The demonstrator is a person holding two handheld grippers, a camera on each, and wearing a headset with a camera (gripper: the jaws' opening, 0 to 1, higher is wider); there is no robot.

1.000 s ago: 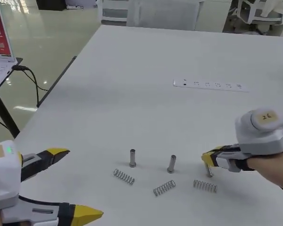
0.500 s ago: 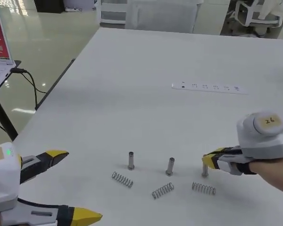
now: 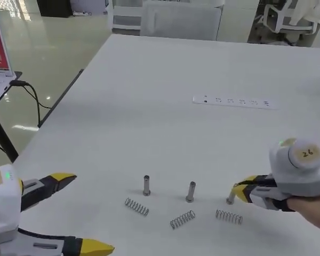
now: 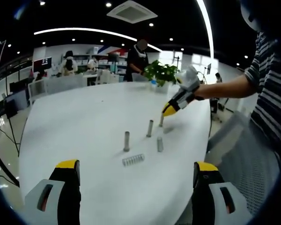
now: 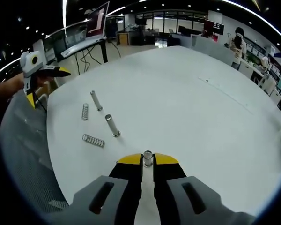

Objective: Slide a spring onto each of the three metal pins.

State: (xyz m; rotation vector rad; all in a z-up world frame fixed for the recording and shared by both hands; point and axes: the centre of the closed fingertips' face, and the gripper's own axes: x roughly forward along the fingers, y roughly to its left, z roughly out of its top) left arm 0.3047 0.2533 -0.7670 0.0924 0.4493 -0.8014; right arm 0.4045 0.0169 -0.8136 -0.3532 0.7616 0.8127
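Two metal pins [image 3: 146,185] [image 3: 191,191] stand upright on the white table [image 3: 165,122]. My right gripper [image 3: 241,191] is shut on the third pin [image 3: 231,198], which leans a little with its foot at the table top. That pin's head [image 5: 147,156] shows between the yellow jaw tips of the right gripper [image 5: 147,161]. Three springs [image 3: 136,207] [image 3: 182,219] [image 3: 229,216] lie flat in front of the pins. My left gripper [image 3: 88,212] hovers open at the near left, away from them. From the left gripper [image 4: 136,165] I see the nearest spring [image 4: 133,160] and pin [image 4: 126,141].
A white power strip [image 3: 234,102] lies further back on the table. The table's left edge [image 3: 64,101] drops to the floor, with a cable and a laptop stand beyond. Chairs stand past the far edge.
The head camera has tipped, shifting the whole picture. The right gripper stays shut on the right-hand pin; the left gripper stays open at the near left.
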